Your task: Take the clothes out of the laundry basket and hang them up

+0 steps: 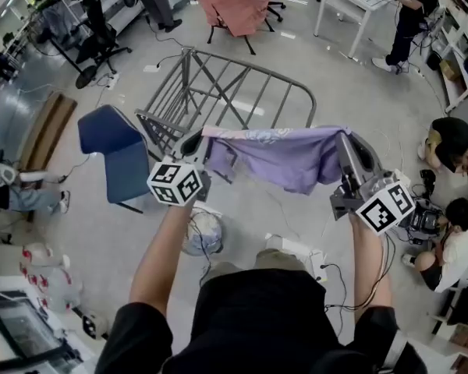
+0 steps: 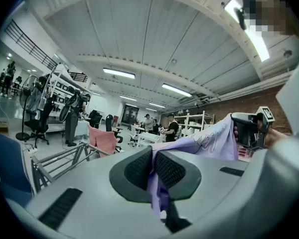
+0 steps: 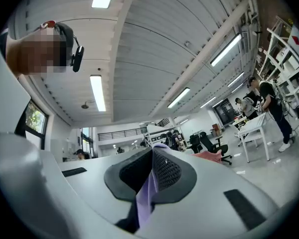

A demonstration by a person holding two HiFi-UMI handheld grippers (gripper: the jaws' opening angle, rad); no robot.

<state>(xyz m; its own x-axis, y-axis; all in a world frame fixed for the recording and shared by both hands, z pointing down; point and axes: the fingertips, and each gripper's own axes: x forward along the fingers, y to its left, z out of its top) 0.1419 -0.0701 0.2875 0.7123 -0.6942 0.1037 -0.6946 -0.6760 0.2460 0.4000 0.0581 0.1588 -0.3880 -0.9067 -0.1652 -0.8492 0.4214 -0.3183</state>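
Lilac cloth garment (image 1: 285,160) stretched between your grippers.
Your left gripper (image 1: 195,143) and right gripper (image 1: 345,142) have fingers clamped on its top corners, on your side of the grey metal drying rack (image 1: 218,84).

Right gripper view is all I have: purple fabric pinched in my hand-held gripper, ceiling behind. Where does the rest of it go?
Observer: The purple garment stretches across to the left hand-held gripper, which is shut on its other end.
Operator: Is a rack near?
Observer: Yes, a grey drying rack stands on the floor just beyond the garment.
Operator: Anything hung already?
Observer: Only a pink cloth, draped farther back.
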